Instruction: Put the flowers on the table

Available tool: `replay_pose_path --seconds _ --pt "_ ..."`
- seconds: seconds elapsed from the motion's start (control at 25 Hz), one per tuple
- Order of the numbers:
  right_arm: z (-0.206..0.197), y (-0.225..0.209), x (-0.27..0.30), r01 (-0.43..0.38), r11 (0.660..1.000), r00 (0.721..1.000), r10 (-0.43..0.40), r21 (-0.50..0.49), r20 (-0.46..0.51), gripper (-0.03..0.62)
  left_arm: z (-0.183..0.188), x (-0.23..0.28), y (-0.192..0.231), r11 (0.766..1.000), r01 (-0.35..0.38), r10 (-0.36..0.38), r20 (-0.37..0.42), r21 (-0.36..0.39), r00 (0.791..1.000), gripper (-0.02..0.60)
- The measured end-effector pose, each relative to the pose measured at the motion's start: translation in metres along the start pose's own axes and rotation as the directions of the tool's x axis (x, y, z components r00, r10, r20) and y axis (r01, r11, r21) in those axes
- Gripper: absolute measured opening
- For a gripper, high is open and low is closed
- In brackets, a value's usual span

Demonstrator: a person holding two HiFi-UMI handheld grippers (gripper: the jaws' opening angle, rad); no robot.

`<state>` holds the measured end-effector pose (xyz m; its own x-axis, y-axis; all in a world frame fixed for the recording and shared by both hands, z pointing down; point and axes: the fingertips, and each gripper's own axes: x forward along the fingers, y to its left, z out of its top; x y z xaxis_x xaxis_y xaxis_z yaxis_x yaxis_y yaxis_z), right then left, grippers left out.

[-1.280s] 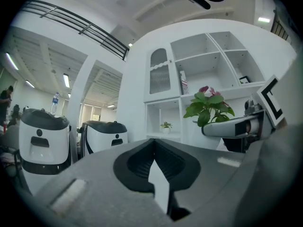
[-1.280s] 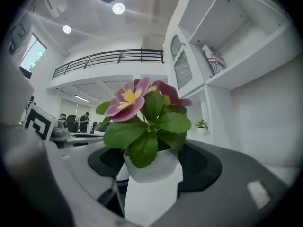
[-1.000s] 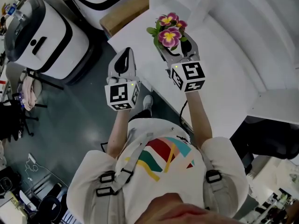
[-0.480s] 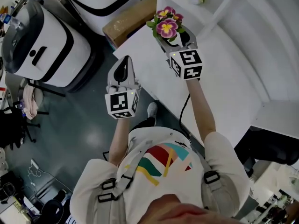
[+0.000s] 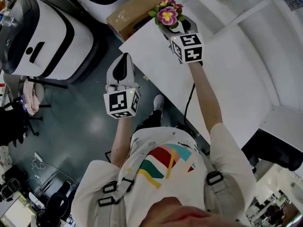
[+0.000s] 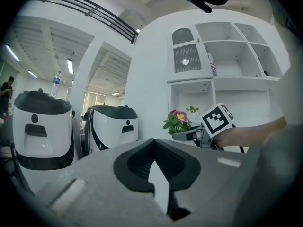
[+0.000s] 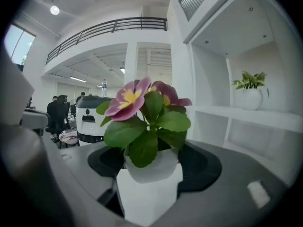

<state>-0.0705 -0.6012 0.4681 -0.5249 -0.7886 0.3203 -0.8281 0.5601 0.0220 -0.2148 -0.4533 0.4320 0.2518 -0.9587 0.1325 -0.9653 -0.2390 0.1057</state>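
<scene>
The flowers are pink and yellow blooms with green leaves in a small white pot. My right gripper is shut on the pot, one jaw on each side, and holds it upright over the far corner of the white table. From the left gripper view the flowers show off to the right, held at about shelf height. My left gripper is shut with nothing in it. It hangs over the dark floor, left of the table's edge.
A cardboard box sits just beyond the table corner. Large white and black machines stand on the floor at the left. White shelves rise behind the table, one holding a small potted plant. People sit far off.
My right gripper has carried the flowers farther forward, toward the table's far corner and the box. The left gripper has barely shifted.
</scene>
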Motion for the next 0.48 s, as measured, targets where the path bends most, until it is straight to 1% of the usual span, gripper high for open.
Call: replay_pose_path --seconds 0.28,0.48 --pt "-0.042 -0.020 0.051 0.017 1.000 0.996 -0.017 -0.001 -0.091 0.333 -0.022 0.001 0.021 0.999 -0.034 0.033 -0.049 -0.015 0.998 0.004" --pt "-0.069 -0.030 0.086 0.005 1.000 0.989 -0.004 0.001 -0.145 0.333 -0.044 0.000 0.042 0.997 -0.074 0.070 -0.086 -0.040 0.994 0.004"
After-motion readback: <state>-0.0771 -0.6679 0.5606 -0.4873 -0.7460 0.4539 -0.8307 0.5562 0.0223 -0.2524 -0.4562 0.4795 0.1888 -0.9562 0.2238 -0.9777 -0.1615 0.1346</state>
